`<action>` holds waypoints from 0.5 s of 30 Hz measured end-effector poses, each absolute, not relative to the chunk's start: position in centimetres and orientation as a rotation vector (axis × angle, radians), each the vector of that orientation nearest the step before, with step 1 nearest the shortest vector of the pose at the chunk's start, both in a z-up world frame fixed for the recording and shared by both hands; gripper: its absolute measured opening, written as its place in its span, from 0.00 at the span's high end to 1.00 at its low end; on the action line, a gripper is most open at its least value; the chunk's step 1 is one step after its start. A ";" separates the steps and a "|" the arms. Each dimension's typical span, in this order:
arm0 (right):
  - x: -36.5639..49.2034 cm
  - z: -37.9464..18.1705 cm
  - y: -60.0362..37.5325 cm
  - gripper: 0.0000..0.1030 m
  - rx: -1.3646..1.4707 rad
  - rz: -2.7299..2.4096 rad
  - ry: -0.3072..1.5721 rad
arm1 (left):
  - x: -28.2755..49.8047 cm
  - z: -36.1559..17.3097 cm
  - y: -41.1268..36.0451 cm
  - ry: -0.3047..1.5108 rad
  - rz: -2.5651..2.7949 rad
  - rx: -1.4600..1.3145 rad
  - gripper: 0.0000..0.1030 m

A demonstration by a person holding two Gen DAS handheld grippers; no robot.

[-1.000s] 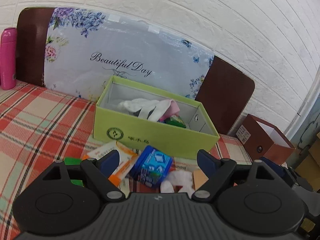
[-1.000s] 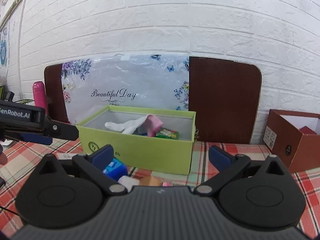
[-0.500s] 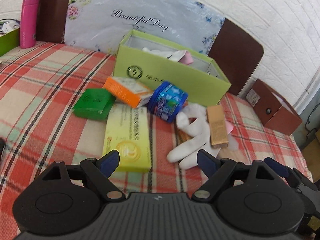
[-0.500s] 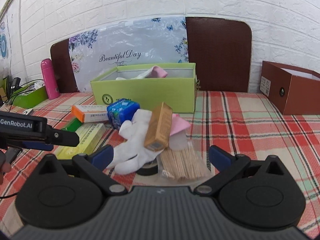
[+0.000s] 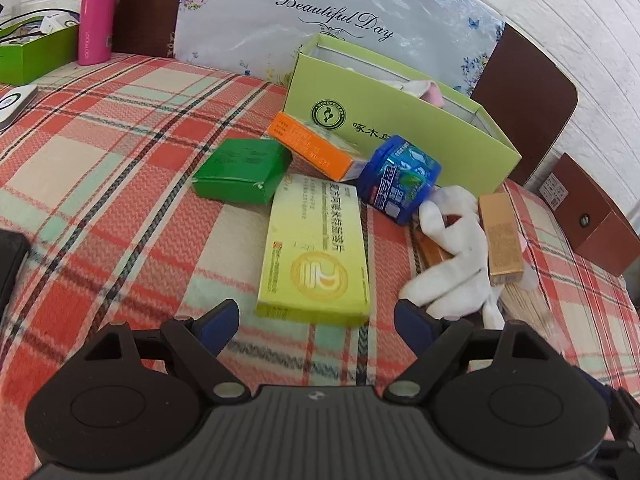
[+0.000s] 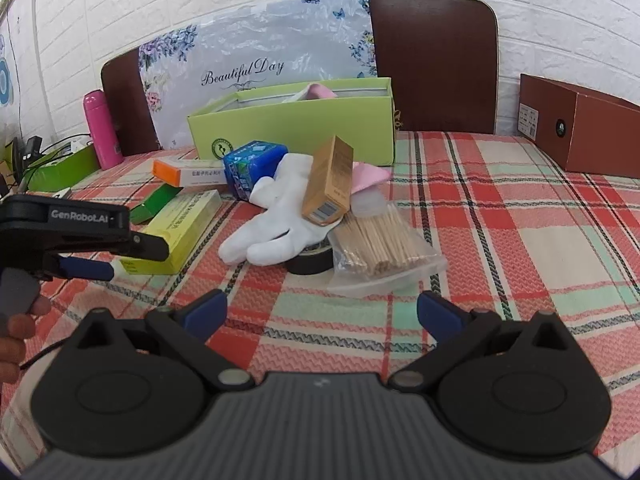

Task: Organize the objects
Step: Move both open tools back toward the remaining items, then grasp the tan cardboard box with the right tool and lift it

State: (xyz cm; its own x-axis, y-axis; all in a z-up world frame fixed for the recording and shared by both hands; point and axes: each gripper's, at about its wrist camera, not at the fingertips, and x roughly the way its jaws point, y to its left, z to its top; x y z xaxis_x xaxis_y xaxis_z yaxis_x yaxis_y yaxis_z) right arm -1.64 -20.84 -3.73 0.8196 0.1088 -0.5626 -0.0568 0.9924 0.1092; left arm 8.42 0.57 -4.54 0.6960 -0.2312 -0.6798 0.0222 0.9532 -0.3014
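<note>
A pile lies on the plaid tablecloth in front of an open lime-green box [image 5: 404, 128] [image 6: 296, 128]: a yellow carton [image 5: 316, 256] [image 6: 176, 232], a green box [image 5: 244, 170], an orange-and-white carton [image 5: 316, 148] [image 6: 188, 174], a blue tub [image 5: 400, 178] [image 6: 252, 164], a white glove [image 5: 452, 268] [image 6: 280, 220], a gold carton [image 5: 500, 240] [image 6: 330, 180], a bag of toothpicks [image 6: 380, 248] and a black tape roll [image 6: 312, 262]. My left gripper [image 5: 316, 326] is open, just short of the yellow carton. My right gripper [image 6: 322, 314] is open, short of the toothpick bag.
A pink bottle [image 5: 96, 12] and a green tray [image 5: 32, 52] stand at the back left. A brown box [image 6: 580, 124] stands at the right. A floral board [image 6: 260, 72] leans on the white brick wall. The left gripper also shows in the right wrist view [image 6: 86, 268].
Both grippers have drawn back and down from the lime-green box toward the near side of the table. The pile of items has come into full view. Both stay open.
</note>
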 end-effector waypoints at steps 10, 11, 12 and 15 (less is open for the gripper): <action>-0.8 -3.2 -21.0 0.00 0.068 0.081 0.569 | 10.5 -5.0 -0.2 0.773 -0.169 -0.227 0.32; -0.5 -3.1 -20.9 0.00 0.067 0.081 0.561 | 10.1 -4.9 -0.2 0.776 -0.176 -0.222 0.32; 0.0 -3.0 -20.8 0.00 0.062 0.081 0.555 | 9.8 -4.9 -0.2 0.779 -0.184 -0.220 0.32; 1.3 -2.6 -20.2 0.01 0.023 0.074 0.527 | 8.3 -4.9 -0.1 0.790 -0.207 -0.221 0.32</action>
State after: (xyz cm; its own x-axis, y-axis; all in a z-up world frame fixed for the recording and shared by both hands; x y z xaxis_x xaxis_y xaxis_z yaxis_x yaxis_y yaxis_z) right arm 1.34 -20.23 -2.63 0.8618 0.0766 -0.5015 -0.0645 0.9971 0.0414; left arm 8.28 -0.15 -4.86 0.6859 -0.2650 -0.6778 0.1006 0.9569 -0.2724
